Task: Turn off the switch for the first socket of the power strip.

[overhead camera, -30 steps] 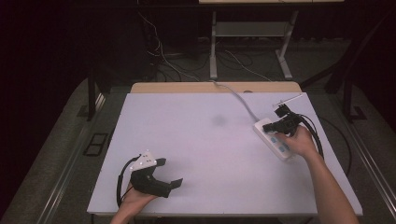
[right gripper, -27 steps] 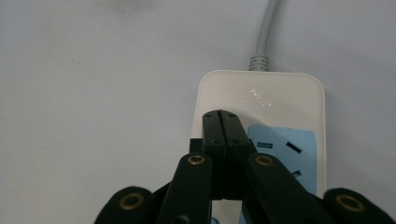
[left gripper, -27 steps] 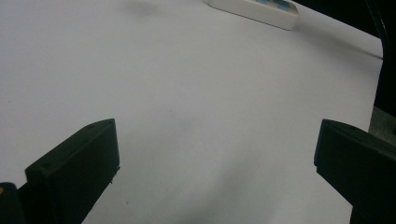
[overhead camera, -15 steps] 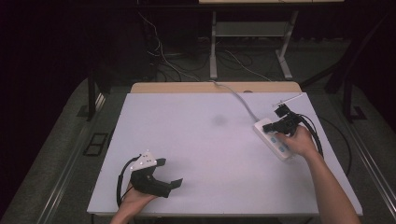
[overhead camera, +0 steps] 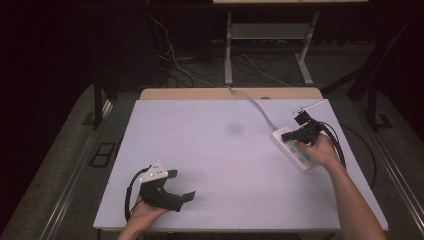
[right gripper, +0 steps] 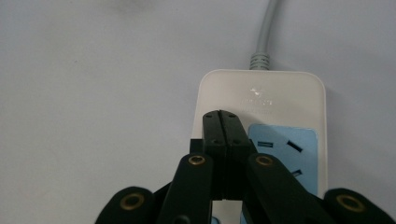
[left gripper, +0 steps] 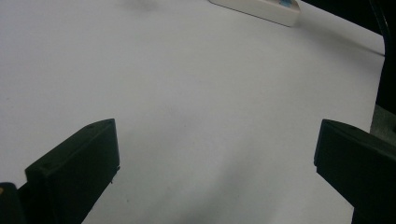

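White power strip (overhead camera: 295,149) lies near right edge of desk (overhead camera: 220,150), grey cord (overhead camera: 252,102) running to far edge. Right gripper (right gripper: 226,115) over strip's cord end, jaws pressed together, nothing between, tips at blue socket panel (right gripper: 289,149). Left gripper (overhead camera: 180,186) near front-left corner, jaws spread wide, empty.

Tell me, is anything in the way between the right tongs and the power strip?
No, nothing visible. The right tongs are shut, their tips right over the white power strip near its cord end, beside the blue socket panel. Whether the tips touch it cannot be told.
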`<state>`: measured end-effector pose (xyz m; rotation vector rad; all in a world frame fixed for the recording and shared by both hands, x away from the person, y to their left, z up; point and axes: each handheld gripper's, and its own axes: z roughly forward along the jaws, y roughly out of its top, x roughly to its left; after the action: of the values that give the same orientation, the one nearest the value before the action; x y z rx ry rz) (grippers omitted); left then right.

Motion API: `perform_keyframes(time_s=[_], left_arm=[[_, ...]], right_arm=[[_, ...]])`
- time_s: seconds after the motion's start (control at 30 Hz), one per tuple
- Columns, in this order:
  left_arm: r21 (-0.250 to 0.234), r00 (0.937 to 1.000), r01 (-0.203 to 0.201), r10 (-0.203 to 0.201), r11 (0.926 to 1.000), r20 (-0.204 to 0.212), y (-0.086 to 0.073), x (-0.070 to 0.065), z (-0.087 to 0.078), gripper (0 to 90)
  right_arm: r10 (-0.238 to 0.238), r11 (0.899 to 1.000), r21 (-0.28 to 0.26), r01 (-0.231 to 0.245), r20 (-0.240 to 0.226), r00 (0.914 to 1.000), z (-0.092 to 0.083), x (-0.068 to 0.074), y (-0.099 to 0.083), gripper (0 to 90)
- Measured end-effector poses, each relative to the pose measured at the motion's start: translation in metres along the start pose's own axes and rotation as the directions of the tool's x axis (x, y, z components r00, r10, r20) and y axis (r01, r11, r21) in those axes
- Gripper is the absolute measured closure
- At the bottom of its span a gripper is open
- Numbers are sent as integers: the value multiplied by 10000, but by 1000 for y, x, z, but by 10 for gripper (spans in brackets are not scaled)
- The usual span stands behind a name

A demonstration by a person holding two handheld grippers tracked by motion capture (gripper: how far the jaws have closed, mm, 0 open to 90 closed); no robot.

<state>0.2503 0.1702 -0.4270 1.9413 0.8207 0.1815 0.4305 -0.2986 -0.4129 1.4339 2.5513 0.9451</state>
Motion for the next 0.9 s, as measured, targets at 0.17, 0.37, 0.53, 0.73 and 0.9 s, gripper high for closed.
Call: perform_keyframes(time_s=[0.17, 0.37, 0.53, 0.73, 0.9], left_arm=[[-3, 10000, -3, 3, 10000, 4, 0, 0, 0, 0], [-7, 10000, 25, -25, 10000, 5, 0, 0, 0, 0], [-11, 10000, -7, 7, 10000, 13, 0, -1, 0, 0], [-15, 10000, -4, 4, 10000, 28, 0, -1, 0, 0], [0, 10000, -20, 20, 10000, 44, 0, -2, 1, 0]], right_arm=[[159, 9999, -33, -159, -189, 9997, -5, -3, 0, 900], [254, 9988, -411, -267, -304, 9992, -13, -5, 0, 900], [304, 9978, -574, -321, -315, 9990, -20, -5, -1, 900], [273, 9967, -752, -296, -310, 9991, -28, -2, -2, 900], [210, 9962, -835, -235, -310, 9993, -34, 3, -3, 900]])
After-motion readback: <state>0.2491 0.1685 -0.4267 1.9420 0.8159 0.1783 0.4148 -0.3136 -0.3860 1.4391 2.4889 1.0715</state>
